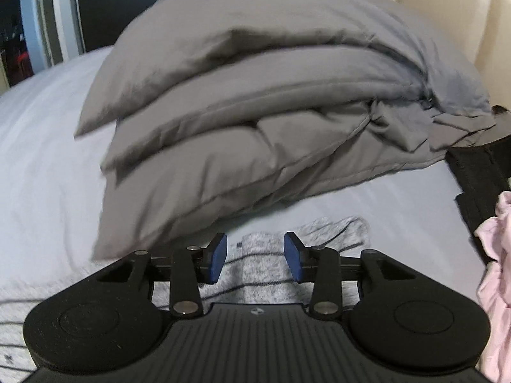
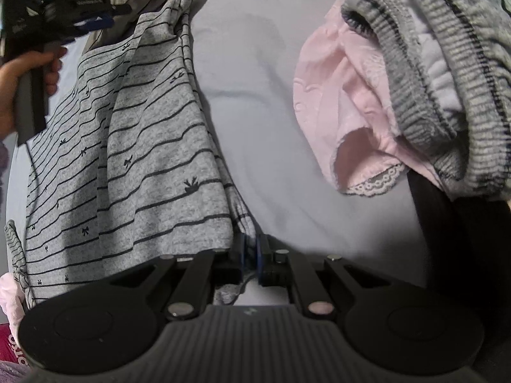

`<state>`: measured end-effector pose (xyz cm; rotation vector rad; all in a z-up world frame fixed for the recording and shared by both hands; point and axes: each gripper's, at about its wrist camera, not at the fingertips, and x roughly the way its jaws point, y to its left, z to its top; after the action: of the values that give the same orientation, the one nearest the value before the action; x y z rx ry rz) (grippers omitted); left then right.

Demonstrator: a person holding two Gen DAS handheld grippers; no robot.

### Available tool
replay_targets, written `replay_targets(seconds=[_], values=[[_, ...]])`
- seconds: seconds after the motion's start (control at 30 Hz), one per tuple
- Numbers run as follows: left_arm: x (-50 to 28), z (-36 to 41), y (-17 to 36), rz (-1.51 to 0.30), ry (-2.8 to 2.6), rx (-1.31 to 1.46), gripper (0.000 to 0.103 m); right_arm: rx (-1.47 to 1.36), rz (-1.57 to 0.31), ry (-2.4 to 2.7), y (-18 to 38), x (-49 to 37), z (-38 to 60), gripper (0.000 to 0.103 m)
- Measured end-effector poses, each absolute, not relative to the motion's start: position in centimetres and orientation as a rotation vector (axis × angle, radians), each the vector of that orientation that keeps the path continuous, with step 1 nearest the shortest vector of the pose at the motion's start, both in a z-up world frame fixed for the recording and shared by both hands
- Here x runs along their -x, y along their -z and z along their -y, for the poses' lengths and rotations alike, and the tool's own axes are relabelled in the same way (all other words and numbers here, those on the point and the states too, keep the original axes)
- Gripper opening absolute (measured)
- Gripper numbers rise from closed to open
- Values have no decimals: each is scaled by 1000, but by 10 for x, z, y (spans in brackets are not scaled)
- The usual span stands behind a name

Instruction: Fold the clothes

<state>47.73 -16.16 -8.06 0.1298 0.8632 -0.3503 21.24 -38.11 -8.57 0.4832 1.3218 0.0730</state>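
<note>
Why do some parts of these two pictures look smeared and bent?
Left wrist view: the grey duvet is motion-blurred, especially along its left edge, and the bed bows with fisheye curve. Right wrist view: the striped grey top is fairly sharp, but the other hand-held gripper and the hand holding it are smeared; the corners are dark.

Each gripper [image 1: 255, 257] is black, with blue finger pads [image 1: 217, 263] and silver pivot screws. A ribbed grey housing sits behind.
</note>
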Motion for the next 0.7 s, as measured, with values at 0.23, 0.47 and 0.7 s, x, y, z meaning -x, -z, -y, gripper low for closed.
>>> replay_targets(seconds=[0.23, 0.47, 0.7], values=[[-479, 149, 93, -859, 290, -134, 0, -494, -1336, -60, 88, -214, 381, 8], [-478, 128, 93, -813, 217, -148, 0, -507, -1343, -47, 90, -213, 383, 8], [-474, 121, 88, -806, 153, -173, 13, -485, -1342, -46, 87, -213, 381, 8]])
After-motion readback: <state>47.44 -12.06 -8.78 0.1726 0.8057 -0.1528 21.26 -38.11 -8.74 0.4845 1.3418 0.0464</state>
